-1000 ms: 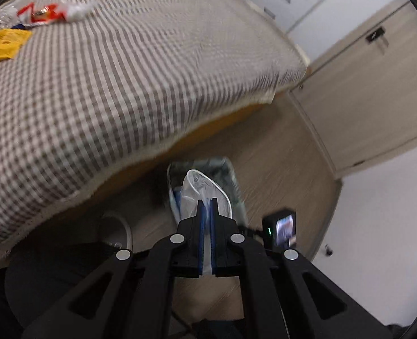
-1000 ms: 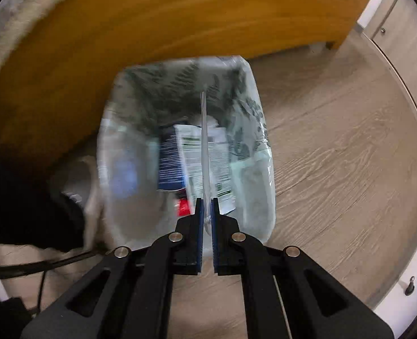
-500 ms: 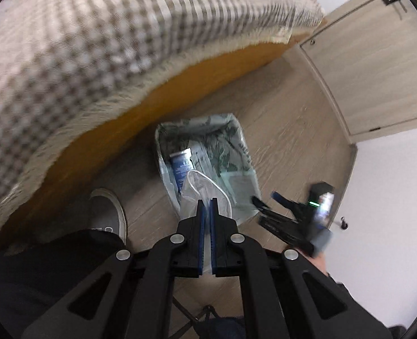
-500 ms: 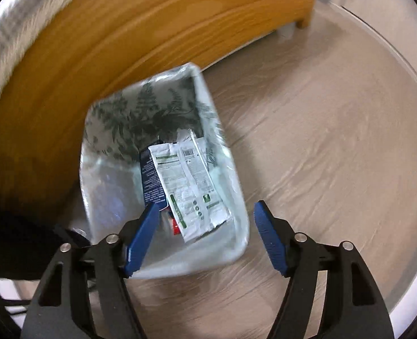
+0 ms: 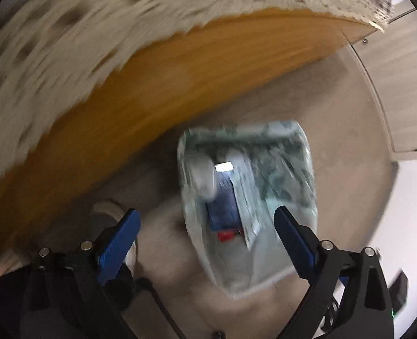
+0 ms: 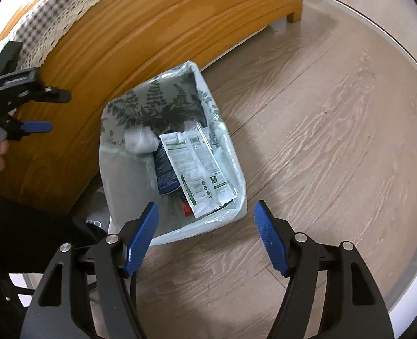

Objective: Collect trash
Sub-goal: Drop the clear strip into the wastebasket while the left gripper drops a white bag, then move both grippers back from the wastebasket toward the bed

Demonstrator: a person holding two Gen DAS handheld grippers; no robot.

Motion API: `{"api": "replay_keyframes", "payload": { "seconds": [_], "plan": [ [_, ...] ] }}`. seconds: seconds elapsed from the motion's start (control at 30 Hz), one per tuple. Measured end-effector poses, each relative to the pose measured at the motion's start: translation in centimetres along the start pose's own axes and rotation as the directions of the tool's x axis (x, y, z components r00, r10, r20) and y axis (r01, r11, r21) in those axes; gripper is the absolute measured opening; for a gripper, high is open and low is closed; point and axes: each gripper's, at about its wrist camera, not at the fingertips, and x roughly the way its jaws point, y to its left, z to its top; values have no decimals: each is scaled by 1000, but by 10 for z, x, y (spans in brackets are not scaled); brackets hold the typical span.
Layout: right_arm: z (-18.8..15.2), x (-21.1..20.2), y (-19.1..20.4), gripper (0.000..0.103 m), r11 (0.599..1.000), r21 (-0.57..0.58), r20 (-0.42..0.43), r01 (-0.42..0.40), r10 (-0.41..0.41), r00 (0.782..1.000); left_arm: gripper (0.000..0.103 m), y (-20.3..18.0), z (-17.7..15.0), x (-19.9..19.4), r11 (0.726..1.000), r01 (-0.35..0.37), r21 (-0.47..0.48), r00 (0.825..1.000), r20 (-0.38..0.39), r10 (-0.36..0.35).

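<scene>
A bin lined with a fern-print plastic bag (image 6: 118, 169) stands on the floor against the bed. Inside lie a white-and-green packet (image 6: 197, 169), a dark blue packet (image 6: 164, 169), a red scrap (image 6: 187, 207) and a crumpled white piece (image 6: 139, 141). My left gripper (image 5: 205, 213) hangs over the bin (image 5: 236, 276). Its jaws are opening wide with nothing between the pads, and the white piece (image 5: 202, 178) is a blur below them. In the right wrist view, the left gripper (image 6: 50, 111) shows at the far left. My right gripper (image 6: 207, 205) is open and empty above the bin's near rim.
The orange wooden bed frame (image 6: 123, 42) rises right behind the bin, under a checked cover with a lace edge (image 6: 47, 22). A person's shoe (image 5: 106, 212) stands left of the bin. Wood floor (image 6: 321, 141) stretches to the right. A cupboard door (image 5: 400, 84) lies beyond.
My left gripper came down from bed height to the bin and opened, letting go of the white piece. My right gripper opened, dropped its thin packet into the bin and shifted aside.
</scene>
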Motion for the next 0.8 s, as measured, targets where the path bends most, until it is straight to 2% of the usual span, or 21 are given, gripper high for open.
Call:
{"api": "replay_keyframes", "payload": {
  "seconds": [0.13,0.37,0.4,0.43,0.5,0.6,0.7,0.77,0.8],
  "plan": [
    [2,13,8,67,1000,-13,-39,6,-7,999,92,-4,-19,-13,997,-29,74,1000,-5,30],
    [16,7,36,67,995,-96,-47,42,-47,998,92,-4,-44,-48,993,51,107,998,22,-54],
    [18,4,40,67,993,-104,-44,49,-54,998,92,-3,-46,-55,993,55,106,997,46,-60],
    [19,1,43,67,992,-111,-41,58,-63,997,92,4,-44,-68,996,37,78,993,113,-46],
    [24,-7,51,67,989,-124,-30,80,-84,996,92,14,-40,-82,998,54,44,982,181,-61],
    [32,-27,63,67,983,-146,6,111,-111,994,92,22,-40,-99,995,98,34,976,191,-103],
    [42,-53,77,67,977,-163,57,140,-132,990,92,30,-48,-136,989,145,37,946,286,-150],
    [51,-73,90,67,972,-174,102,159,-143,984,92,36,-56,-169,983,177,56,916,356,-185],
    [56,-84,98,67,970,-181,131,165,-142,981,92,41,-61,-189,980,187,69,895,400,-199]
  ]
}}
